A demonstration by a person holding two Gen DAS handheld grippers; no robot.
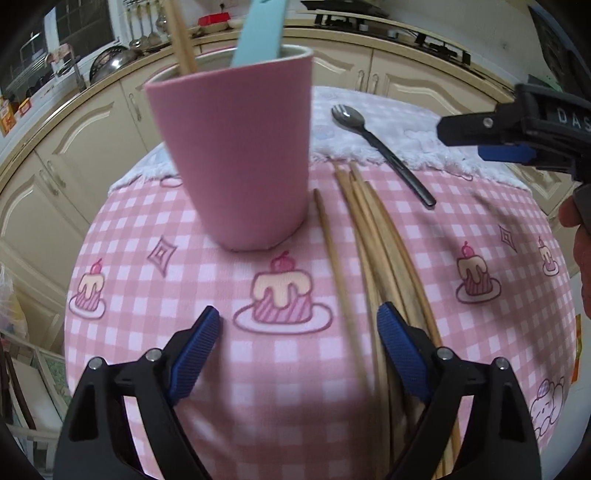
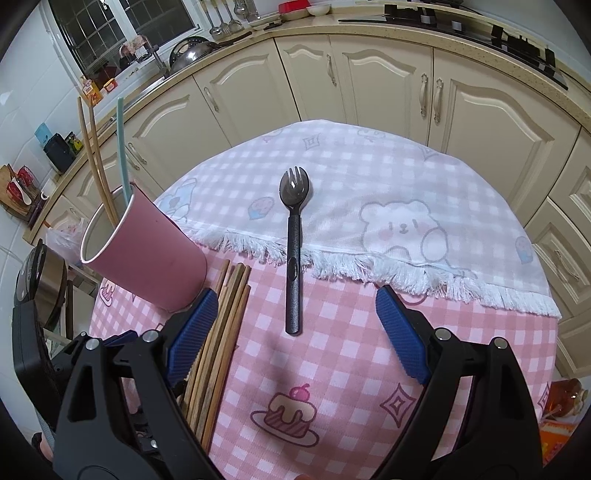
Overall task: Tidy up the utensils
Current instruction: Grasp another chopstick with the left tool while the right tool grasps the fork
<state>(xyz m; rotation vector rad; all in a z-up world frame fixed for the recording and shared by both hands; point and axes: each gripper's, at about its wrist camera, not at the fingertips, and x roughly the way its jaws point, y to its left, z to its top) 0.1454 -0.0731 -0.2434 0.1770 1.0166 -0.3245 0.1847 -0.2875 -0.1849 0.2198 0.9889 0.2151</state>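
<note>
Chopsticks (image 1: 373,236), long, pale wood, lie bundled beside the pink cup (image 1: 236,155).

Cream cabinet doors (image 2: 373,74) with arched panels are ranged beneath a pale speckled countertop (image 2: 369,31). A dark barred window (image 2: 118,26) is set above the sink corner, where a steel wok (image 2: 192,51) and hanging ladles (image 2: 225,16) are seen. White tiles (image 2: 33,99) are seen at left.

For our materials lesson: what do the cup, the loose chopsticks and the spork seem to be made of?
Cup: likely matte plastic; even pink, pale inside, no shine.
Chopsticks: wood or bamboo; tan, unvarnished, faint grain.
Spork: polished metal head with bright reflections; handle black and speckled, perhaps coated metal or plastic.
</note>
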